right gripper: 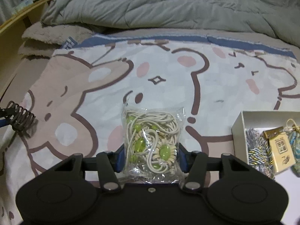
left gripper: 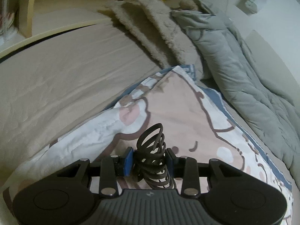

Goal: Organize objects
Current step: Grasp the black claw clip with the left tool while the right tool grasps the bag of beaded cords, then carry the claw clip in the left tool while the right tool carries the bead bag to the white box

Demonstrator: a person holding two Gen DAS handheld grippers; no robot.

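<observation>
My left gripper point(left gripper: 150, 159) is shut on a bundle of black hair ties point(left gripper: 153, 150), held above the cartoon-print blanket point(left gripper: 178, 103); the bundle also shows at the left edge of the right wrist view point(right gripper: 20, 120). My right gripper point(right gripper: 150, 155) is shut on a clear plastic bag of cream cords with green beads point(right gripper: 151, 138), just over the blanket point(right gripper: 93, 75). A white open box point(right gripper: 238, 129) at the right holds braided cords point(right gripper: 258, 150), a small gold-and-cream packet point(right gripper: 281, 150) and other trinkets.
A grey quilt point(right gripper: 168, 5) is bunched along the far side of the bed. A fuzzy beige blanket point(left gripper: 159, 28) lies folded beside it. A wooden bed frame point(left gripper: 46, 31) and shelf run along the left. The beige sheet point(left gripper: 65, 75) lies beyond the print blanket.
</observation>
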